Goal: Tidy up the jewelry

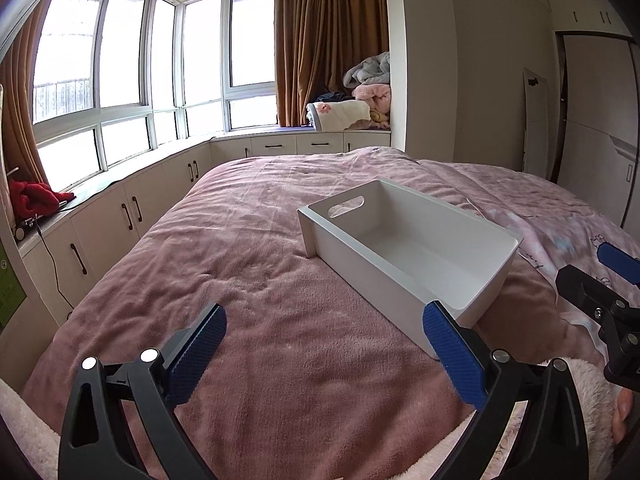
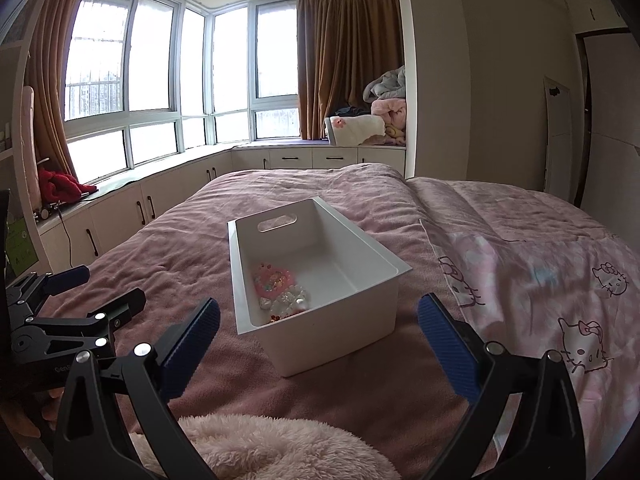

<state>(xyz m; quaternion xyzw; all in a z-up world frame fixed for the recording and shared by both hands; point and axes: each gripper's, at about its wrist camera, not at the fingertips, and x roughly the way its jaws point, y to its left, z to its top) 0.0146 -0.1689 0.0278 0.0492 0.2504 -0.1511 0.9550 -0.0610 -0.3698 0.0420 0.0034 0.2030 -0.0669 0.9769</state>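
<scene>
Resting in the near end of the white bin (image 2: 320, 276), your jewelry (image 2: 280, 292) sits as a pink piece with pale beads just beside it.
You have the bin on the pink blanket (image 2: 192, 248) of the bed, handle cutout at its far end. Your right gripper (image 2: 319, 322) hangs just short of the bin, fingers spread wide and holding nothing. Your left gripper (image 1: 325, 334) is left of it, fingers likewise apart and bare, over the blanket.
</scene>
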